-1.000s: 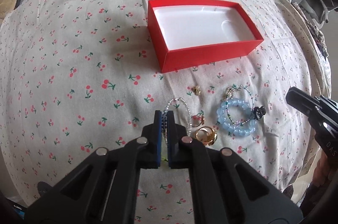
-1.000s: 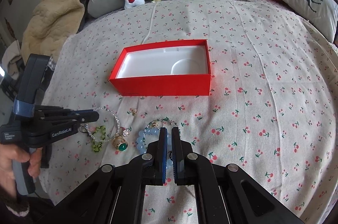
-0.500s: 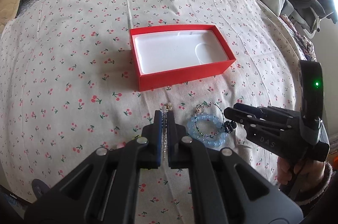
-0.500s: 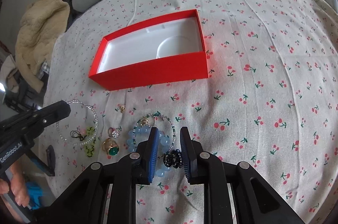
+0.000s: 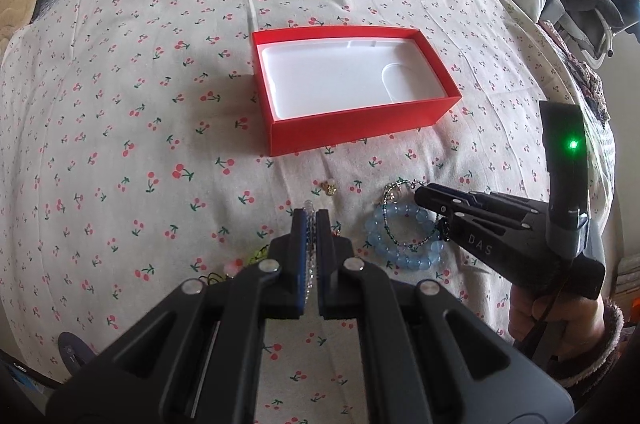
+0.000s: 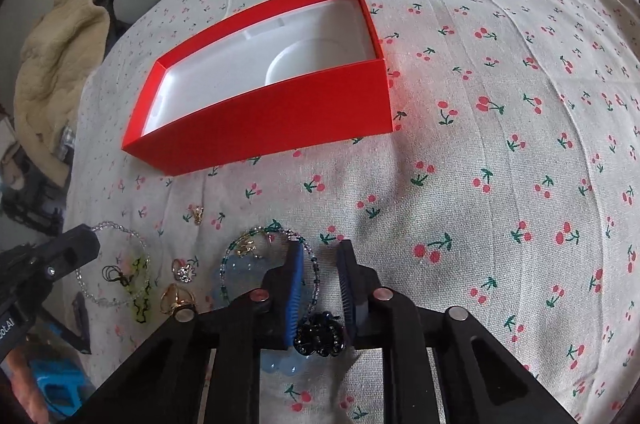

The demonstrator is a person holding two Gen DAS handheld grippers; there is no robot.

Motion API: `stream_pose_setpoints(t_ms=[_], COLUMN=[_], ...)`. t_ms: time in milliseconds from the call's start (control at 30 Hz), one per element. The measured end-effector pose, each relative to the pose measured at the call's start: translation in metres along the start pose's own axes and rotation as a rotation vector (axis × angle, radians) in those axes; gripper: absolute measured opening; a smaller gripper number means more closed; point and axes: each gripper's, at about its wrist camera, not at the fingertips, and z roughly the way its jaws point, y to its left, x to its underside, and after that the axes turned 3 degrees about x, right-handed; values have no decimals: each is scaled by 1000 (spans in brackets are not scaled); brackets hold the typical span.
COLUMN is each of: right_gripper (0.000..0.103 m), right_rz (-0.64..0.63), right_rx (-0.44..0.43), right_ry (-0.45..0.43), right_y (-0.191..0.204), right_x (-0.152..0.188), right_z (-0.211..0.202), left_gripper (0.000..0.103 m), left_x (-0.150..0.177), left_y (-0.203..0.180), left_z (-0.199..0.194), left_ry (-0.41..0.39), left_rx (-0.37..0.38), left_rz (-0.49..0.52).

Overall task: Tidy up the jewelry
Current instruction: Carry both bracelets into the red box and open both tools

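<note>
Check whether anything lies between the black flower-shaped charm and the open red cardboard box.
Nothing upright: a thin beaded chain and pale blue bead bracelet lie flat beside the charm, then bare cherry-print sheet up to the box.

Black grippers (image 5: 311,220), blue-lined jaws, silver screws, "DAS" lettering, green LED, knit cuff (image 5: 600,352).

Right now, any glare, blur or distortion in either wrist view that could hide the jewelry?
Left wrist view: heavy fisheye bend, black corners, sharp throughout; the green light blooms slightly. Right wrist view: same bend; the red box is oversaturated and tints the sheet beside it; soft shadow mid-sheet, no motion blur.
</note>
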Motion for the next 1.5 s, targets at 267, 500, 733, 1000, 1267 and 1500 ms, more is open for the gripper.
stream_pose_setpoints(t_ms=[267,500,733,1000,1267,1500], right_gripper=[4,4,71,36,4,3], right_rz=[-11,-26,38,57,-30,-57], right_rx=[-41,-41,0,32,58,37], right_ry=[-92,-134,-77,-7,-43,-141], right_y=[4,10,-9,-11,6,10], right_x=[-2,-12,-6,-2,-3,-8], right_z=[-37,-66,-44,-2,-5,-45], left_gripper=[5,5,5,5,5,5], left_x=[-8,-24,-22,-13,-14,-20], left_y=[-2,-8,-17,-16,-14,-12], left_z=[-18,-30,-27,-15,-12,-22], left_ry=[-64,-118,-113,-68,-63,-104], left_rx=[26,80,83,45,41,58], left_rz=[-20,-58,-47,-19,-29,-50])
